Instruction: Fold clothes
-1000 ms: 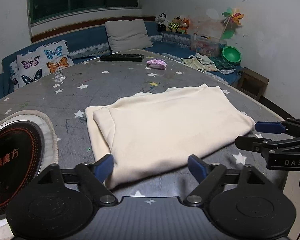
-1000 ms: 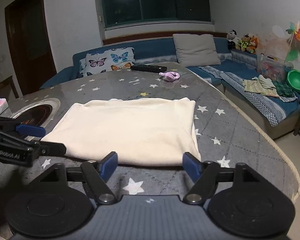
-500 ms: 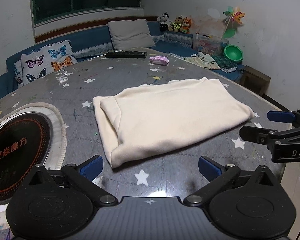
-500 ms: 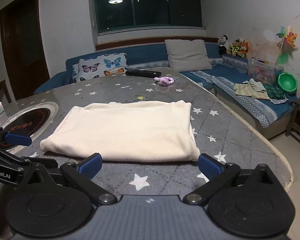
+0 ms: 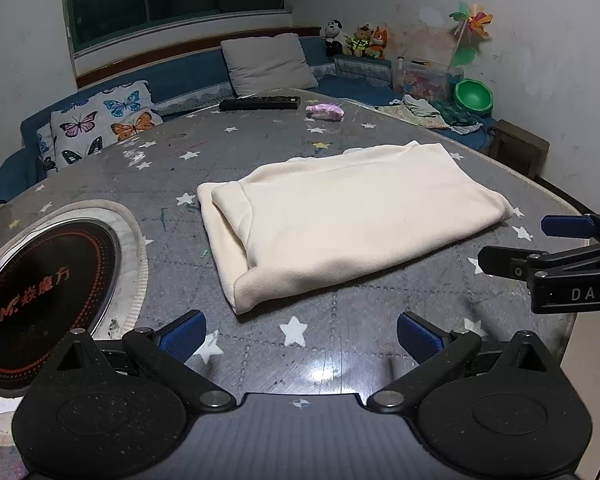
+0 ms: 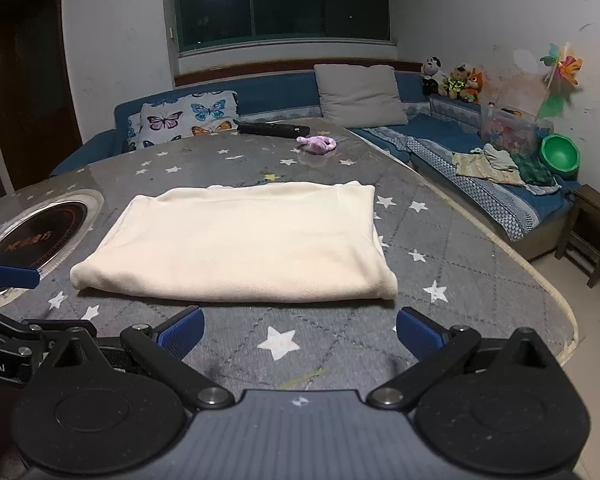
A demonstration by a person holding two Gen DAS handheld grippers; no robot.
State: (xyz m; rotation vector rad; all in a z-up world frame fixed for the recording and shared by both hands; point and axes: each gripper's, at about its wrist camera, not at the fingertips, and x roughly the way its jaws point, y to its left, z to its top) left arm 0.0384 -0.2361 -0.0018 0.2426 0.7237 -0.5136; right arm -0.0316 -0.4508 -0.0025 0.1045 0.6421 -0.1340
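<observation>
A cream garment (image 5: 340,216) lies folded into a flat rectangle on the grey star-patterned table (image 5: 260,152); it also shows in the right wrist view (image 6: 244,240). My left gripper (image 5: 300,336) is open and empty, hovering just short of the garment's near edge. My right gripper (image 6: 298,330) is open and empty, also just short of the near edge. The right gripper shows from the side at the right of the left wrist view (image 5: 540,244). The left gripper shows at the left edge of the right wrist view (image 6: 4,304).
A round induction hob (image 5: 40,292) is set into the table at the left. A black remote (image 5: 260,103) and a pink cloth bundle (image 5: 325,111) lie at the far side. A blue sofa (image 6: 460,148) with pillows, clothes and toys wraps behind. The table edge (image 6: 540,280) curves at the right.
Both grippers have opened wider and pulled back from the garment's near edge. The garment lies flat, let go.
</observation>
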